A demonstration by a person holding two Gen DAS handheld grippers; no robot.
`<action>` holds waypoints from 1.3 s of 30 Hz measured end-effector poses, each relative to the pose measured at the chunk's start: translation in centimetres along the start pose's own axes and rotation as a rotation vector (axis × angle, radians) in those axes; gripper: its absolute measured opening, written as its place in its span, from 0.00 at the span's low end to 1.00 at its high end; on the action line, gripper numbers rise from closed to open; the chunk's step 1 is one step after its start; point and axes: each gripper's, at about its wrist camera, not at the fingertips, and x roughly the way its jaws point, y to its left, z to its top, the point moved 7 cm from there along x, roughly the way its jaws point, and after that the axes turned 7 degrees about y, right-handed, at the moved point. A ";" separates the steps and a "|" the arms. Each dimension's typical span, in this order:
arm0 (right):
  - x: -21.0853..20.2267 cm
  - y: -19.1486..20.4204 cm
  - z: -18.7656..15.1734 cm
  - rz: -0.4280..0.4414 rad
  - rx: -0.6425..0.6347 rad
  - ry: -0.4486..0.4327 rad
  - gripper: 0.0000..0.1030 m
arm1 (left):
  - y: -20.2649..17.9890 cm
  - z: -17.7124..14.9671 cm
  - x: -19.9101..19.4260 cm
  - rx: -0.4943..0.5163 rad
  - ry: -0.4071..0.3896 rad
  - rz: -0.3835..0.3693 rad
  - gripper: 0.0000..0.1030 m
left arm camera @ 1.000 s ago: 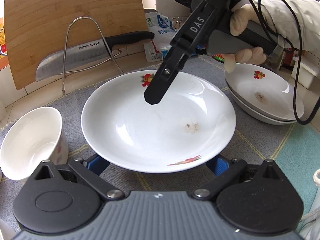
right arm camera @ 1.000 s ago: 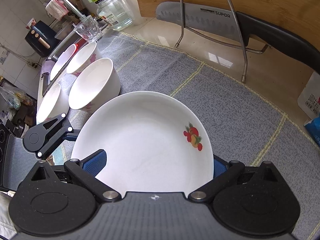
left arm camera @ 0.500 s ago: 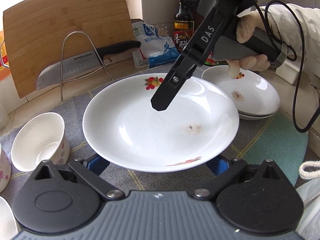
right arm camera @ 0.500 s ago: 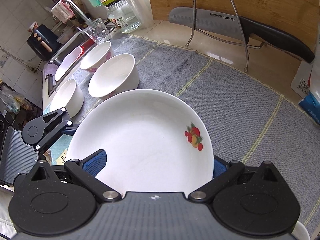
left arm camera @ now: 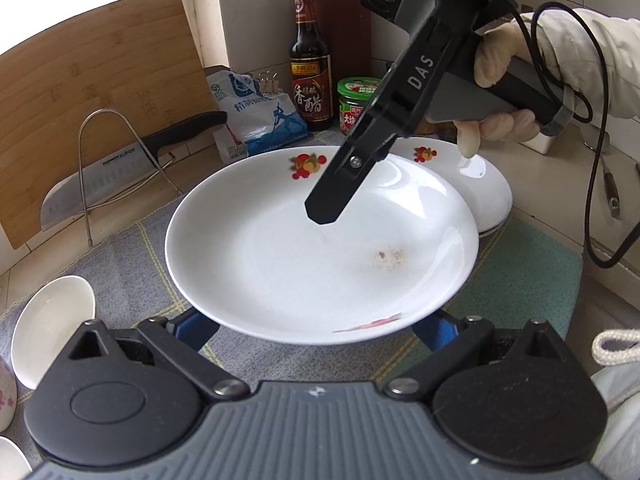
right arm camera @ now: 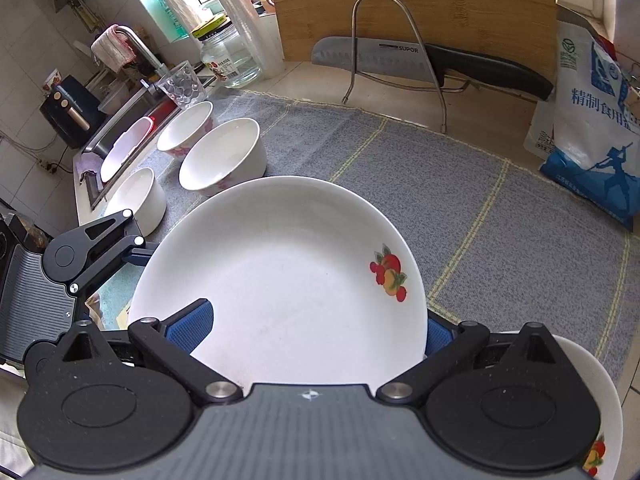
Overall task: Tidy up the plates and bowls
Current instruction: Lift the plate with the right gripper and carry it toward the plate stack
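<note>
A: Held plate [left arm camera: 280, 264]: where is it?
B: Up off the grey mat [right arm camera: 440, 184], tilted, fruit print on the rim, brown speck inside. The right claw [right arm camera: 312, 328] is clamped on its edge. One blue pad [right arm camera: 188, 324] lies on the inner face, and the other is mostly hidden behind the rim.

A: And the left claw [left arm camera: 314, 328]?
B: Jaws spread wide, both pads low under the near rim. The plate covers the tips, so I can't tell if they touch the underside.

A: Plate count?
B: One held. Just beyond it a stack [left arm camera: 488, 192] sits on the surface, half covered by the held plate, so I can't count its layers. A gloved hand [left arm camera: 500, 92] holds the right tool above that stack.

A: Bowls?
B: Three in full sight on the mat from the right wrist view: nearest [right arm camera: 222, 156], behind it [right arm camera: 186, 128], and one near the sink [right arm camera: 136, 200]. A fourth white dish [right arm camera: 124, 148] sits at the sink rim, bowl or plate unclear.

A: Anything else?
B: One knife [right arm camera: 420, 60] on a wire rack against one wooden board [right arm camera: 400, 0]. One salt bag [right arm camera: 592, 132], cut off at the frame edge
</note>
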 end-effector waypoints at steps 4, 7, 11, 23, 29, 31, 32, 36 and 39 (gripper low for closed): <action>-1.3 -0.8 -1.2 -0.022 0.029 -0.024 1.00 | -1.1 0.7 0.6 0.026 -0.002 -0.032 0.97; -2.1 -1.4 -2.2 -0.040 0.055 -0.039 1.00 | -2.1 1.4 1.1 0.055 -0.008 -0.055 0.97; -3.4 -2.8 -3.9 -0.059 0.098 -0.058 1.00 | -3.3 2.2 2.3 0.085 -0.005 -0.094 0.97; -5.4 -6.8 -8.0 -0.084 0.211 -0.095 1.00 | -4.4 4.4 4.6 0.157 0.020 -0.172 0.97; -5.4 -8.5 -9.0 -0.076 0.244 -0.100 1.00 | -5.1 4.8 5.7 0.173 0.045 -0.183 0.97; -5.3 -9.0 -9.2 -0.072 0.250 -0.101 1.00 | -5.3 5.0 6.1 0.176 0.052 -0.185 0.97; -5.3 -9.2 -9.3 -0.069 0.254 -0.101 1.00 | -5.3 5.0 6.2 0.178 0.056 -0.186 0.97; -5.1 -9.8 -9.6 -0.065 0.258 -0.098 1.00 | -5.4 5.1 6.9 0.187 0.078 -0.188 0.97; -5.1 -10.1 -9.8 -0.059 0.262 -0.101 1.00 | -5.3 5.1 7.2 0.189 0.089 -0.194 0.97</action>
